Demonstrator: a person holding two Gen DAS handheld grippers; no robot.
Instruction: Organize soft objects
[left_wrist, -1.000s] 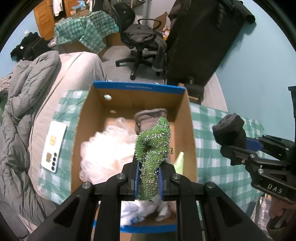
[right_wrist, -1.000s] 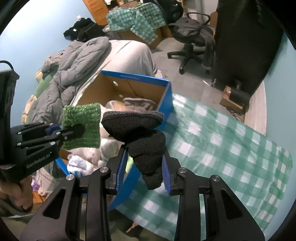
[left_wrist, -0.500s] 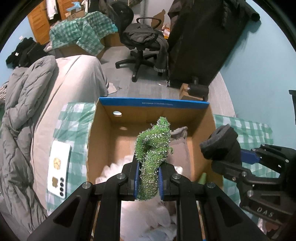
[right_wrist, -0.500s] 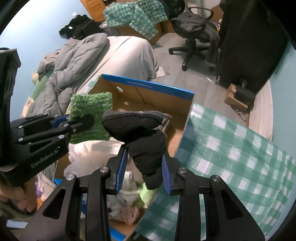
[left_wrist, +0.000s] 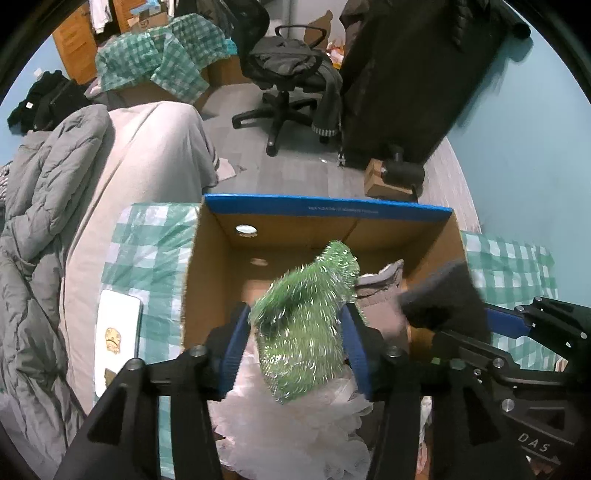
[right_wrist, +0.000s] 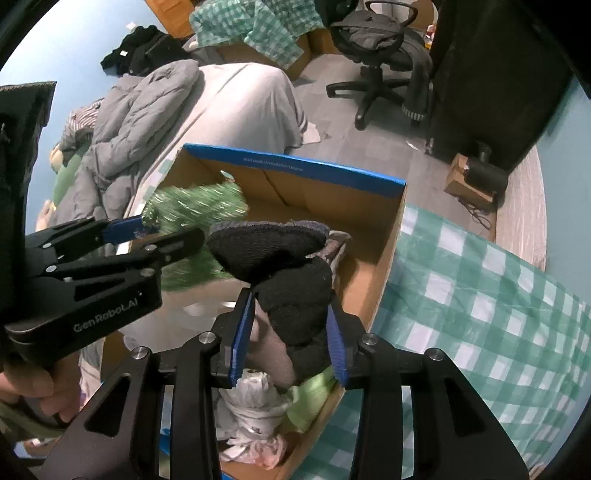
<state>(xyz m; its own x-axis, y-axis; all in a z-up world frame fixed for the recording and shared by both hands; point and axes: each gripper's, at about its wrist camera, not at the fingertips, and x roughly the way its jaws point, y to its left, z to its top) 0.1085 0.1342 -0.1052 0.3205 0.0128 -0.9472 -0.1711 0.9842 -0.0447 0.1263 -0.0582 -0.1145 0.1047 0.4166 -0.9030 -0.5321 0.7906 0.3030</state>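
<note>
Left gripper (left_wrist: 297, 345) and right gripper (right_wrist: 290, 334) point steeply down side by side, jaws opening; a hand (right_wrist: 35, 391) grips the left handle.

The cardboard box (left_wrist: 321, 214) stands on the checked cloth (left_wrist: 147, 251). Inside it lie crumpled bags (left_wrist: 295, 435) and a folded garment (left_wrist: 380, 291). Left of the box lies a phone (left_wrist: 118, 347); behind the box stands an office chair (left_wrist: 291, 70).
</note>
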